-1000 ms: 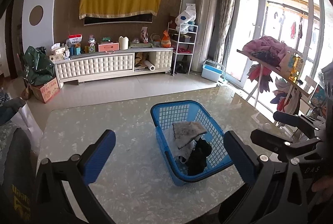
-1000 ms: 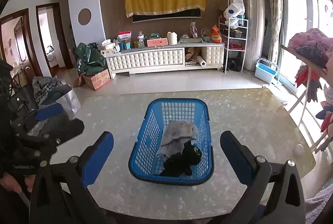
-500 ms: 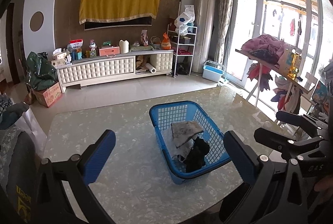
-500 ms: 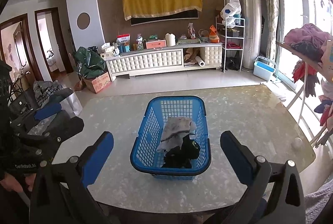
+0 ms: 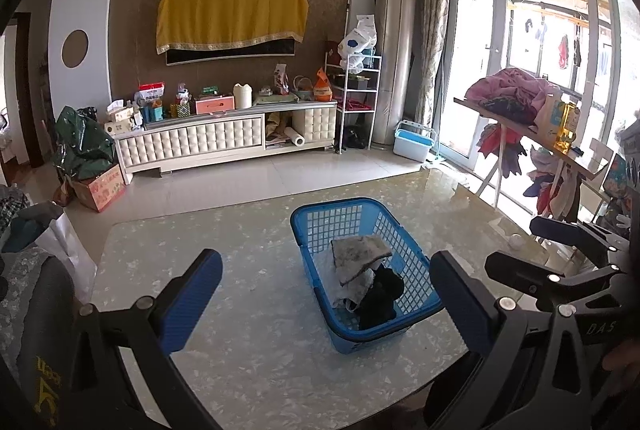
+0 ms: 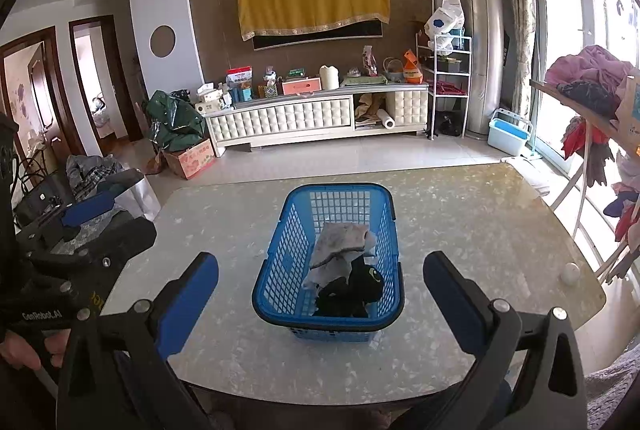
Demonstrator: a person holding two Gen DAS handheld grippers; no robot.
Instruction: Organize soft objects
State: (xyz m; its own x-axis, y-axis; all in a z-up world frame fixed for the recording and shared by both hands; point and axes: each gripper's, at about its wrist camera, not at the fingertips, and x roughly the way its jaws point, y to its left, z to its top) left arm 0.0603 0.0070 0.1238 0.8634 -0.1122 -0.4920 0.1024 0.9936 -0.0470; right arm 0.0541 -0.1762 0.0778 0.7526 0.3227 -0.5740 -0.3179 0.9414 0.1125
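Nearest, the left tongs [image 5: 326, 298] and right tongs [image 6: 320, 294] gape wide, holding nothing. Beyond them on the marble bench [image 6: 480, 230] stands the blue basket [image 6: 280, 270], containing a grey cloth [image 6: 340, 242] over a black plush toy [image 6: 352, 290].

place: home living room | cues: TV cabinet [image 6: 316, 118], covered wall TV [image 6: 314, 6], laundry rack [image 5: 532, 134]

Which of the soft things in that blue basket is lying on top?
The grey cloth. It lies flat over a paler cloth, and the black plush toy sits lower, at the near end of the basket.
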